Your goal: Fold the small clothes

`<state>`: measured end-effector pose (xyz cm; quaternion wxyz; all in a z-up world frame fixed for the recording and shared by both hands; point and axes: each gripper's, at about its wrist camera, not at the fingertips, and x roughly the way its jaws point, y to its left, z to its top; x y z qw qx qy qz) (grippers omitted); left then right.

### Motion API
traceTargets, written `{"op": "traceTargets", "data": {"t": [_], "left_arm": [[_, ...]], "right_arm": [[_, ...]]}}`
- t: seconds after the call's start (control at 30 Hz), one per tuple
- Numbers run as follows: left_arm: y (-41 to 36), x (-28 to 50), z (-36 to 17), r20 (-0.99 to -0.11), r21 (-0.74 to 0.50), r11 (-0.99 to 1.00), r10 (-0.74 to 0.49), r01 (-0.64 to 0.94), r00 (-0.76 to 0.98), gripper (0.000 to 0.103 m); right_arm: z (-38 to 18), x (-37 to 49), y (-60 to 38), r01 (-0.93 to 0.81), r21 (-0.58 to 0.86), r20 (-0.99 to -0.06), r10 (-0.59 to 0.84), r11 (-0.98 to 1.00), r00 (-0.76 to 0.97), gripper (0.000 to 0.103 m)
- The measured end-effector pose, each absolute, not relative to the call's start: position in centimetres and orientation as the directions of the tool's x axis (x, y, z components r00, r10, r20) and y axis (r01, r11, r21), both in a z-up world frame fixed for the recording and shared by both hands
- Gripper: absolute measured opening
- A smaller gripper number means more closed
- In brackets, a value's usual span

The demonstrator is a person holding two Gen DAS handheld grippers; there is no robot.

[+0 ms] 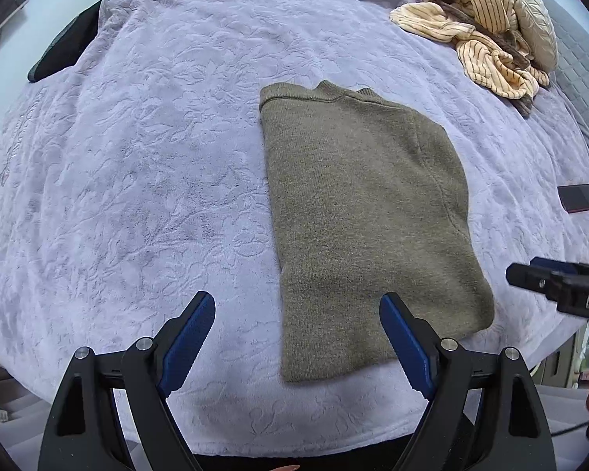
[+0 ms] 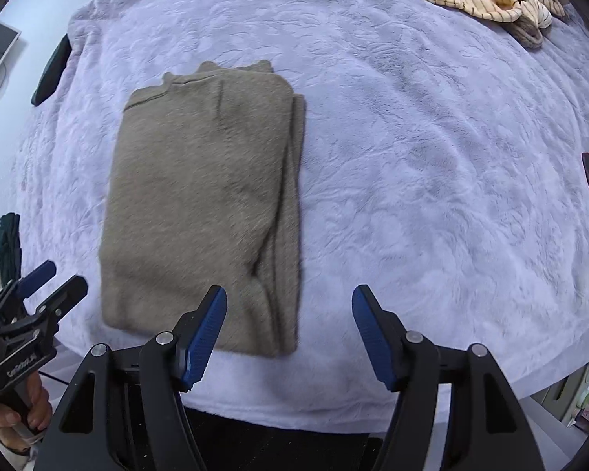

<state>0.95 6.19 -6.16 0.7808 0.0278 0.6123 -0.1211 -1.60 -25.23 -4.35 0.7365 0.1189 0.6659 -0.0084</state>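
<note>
Both the left hand-held gripper (image 1: pixel 297 308) and right hand-held gripper (image 2: pixel 289 302) hang wide apart, empty, above a folded olive sweater (image 1: pixel 365 212) on the bed (image 1: pixel 137 157).

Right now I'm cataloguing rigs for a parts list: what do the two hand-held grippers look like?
Each hand-held gripper, left and right, has angular black plastic arms with silver pivot pins and two ridged blue finger pads. The left's black body carries white lettering.

Olive-brown knit sweater (image 1: pixel 365 212) lies flat on the bed, folded into a tall rectangle, collar toward the far side, hem close to the near edge, layered folds along its right side.
</note>
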Motion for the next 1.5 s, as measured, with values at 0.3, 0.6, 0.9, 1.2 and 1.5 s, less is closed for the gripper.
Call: {"op": "traceTargets", "data": {"t": [0.3, 0.6, 0.9, 1.2, 1.5], "left_arm": [[6.3, -0.9, -5.5, -0.971, -0.114, 0.951, -0.168, 0.289, 0.169, 0.087], [8.6, -2.3, -3.3, -0.959, -0.09, 0.961, -0.154, 0.261, 0.238, 0.087], [9.7, -2.1, -2.3, -0.957, -0.119, 0.965, -0.174, 0.234, 0.233, 0.087], [9.2, -2.1, -1.7, -0.966, -0.144, 0.965, -0.184, 0.217, 0.179, 0.087], [8.6, -1.5, -0.7, -0.973, -0.087, 0.969, -0.133, 0.231, 0.19, 0.103]], "right_arm": [[-3.4, -4.5, -21.6, 0.17, 0.166, -0.984, 0.151, 0.971, 0.099, 0.079], [-2.1, -6.0, -19.3, 0.181, 0.149, -0.985, 0.131, 0.972, 0.11, 0.083], [0.1, -5.9, -18.3, 0.189, 0.126, -0.981, 0.095, 0.974, 0.167, 0.103], [1.7, -5.7, -17.9, 0.195, 0.107, -0.979, 0.07, 0.975, 0.189, 0.103], [2.8, -5.5, -17.9, 0.217, 0.09, -0.977, 0.043, 0.972, 0.209, 0.103]]}}
